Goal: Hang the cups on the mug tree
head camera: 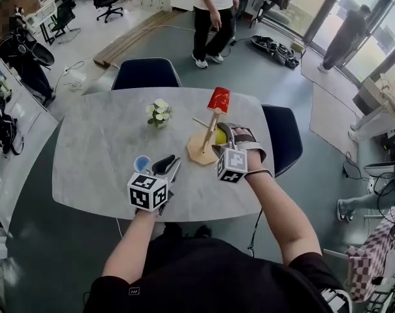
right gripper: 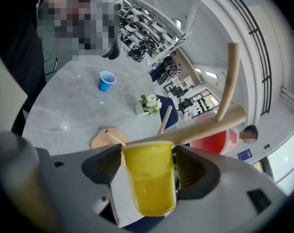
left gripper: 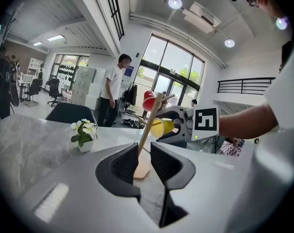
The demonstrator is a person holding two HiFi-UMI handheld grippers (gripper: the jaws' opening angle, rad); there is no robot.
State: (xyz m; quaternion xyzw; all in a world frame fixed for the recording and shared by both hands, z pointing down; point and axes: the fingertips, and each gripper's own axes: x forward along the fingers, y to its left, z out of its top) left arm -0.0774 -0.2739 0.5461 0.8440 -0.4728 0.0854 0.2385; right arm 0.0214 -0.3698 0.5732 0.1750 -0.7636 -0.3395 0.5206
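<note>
- The right gripper [right gripper: 149, 160] has its ribbed dark pads pressed on either side of the yellow cup [right gripper: 149, 183]. It is a smooth, slightly tapered plastic cup, and its long axis runs along the jaws with the rim pointing away from the hand.
- That rim sits right against a slanted peg of the mug tree [head camera: 211, 128], which stands near the table's right edge. The peg crosses just beyond the cup's mouth, and whether its tip has entered the cup I cannot tell.
- The coming move likely turns on this: the mouth must line up with the peg's end so the cup can slide on along the peg's slope.
- The tree is pale bare wood, a round flat base under a thin stem, with a glossy red cup [head camera: 218, 100] upturned at its top.
- The left gripper [left gripper: 144, 152] has its jaws a narrow gap apart with nothing between them. It hangs by the table's near edge.
- A blue cup [head camera: 142, 164] stands upright just beside the left gripper, clearly that hand's to take.
- The table [head camera: 99, 142] is grey and stone-patterned with rounded corners. A small potted flower [head camera: 159, 113] sits toward its far edge.
</note>
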